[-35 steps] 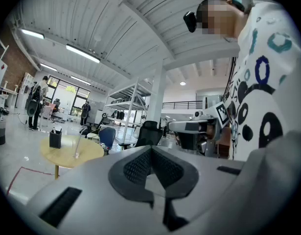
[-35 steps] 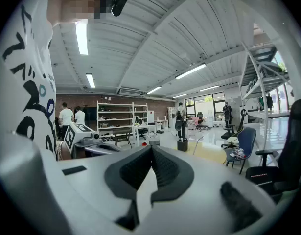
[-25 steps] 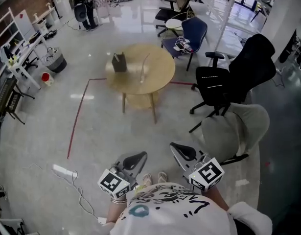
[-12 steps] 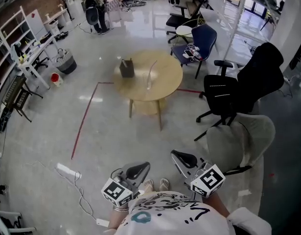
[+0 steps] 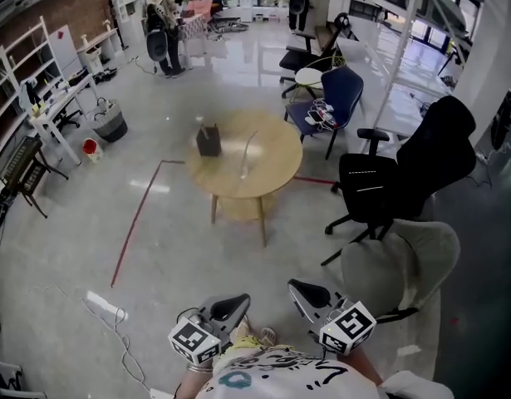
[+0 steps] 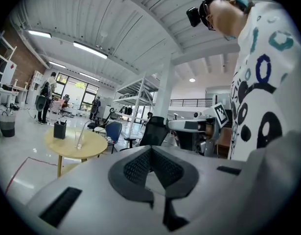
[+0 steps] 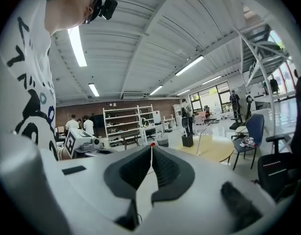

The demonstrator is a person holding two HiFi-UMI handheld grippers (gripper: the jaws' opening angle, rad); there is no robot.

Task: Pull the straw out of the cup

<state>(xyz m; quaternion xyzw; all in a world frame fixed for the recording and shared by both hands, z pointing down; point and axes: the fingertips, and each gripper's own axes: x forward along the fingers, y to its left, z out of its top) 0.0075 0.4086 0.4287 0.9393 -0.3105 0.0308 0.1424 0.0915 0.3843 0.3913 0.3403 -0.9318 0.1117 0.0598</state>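
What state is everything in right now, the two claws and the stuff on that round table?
Cup: upright on the round table.
Straw: in the cup, leaning, not pulled out.
Dark holder: upright, apart from the cup.
Left claw: shut, empty, far from the table.
Right claw: shut, empty.

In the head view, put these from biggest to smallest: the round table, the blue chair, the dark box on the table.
1. round table
2. blue chair, though it stands farther from the camera, so it may look smaller than it is
3. dark box, clearly the smallest
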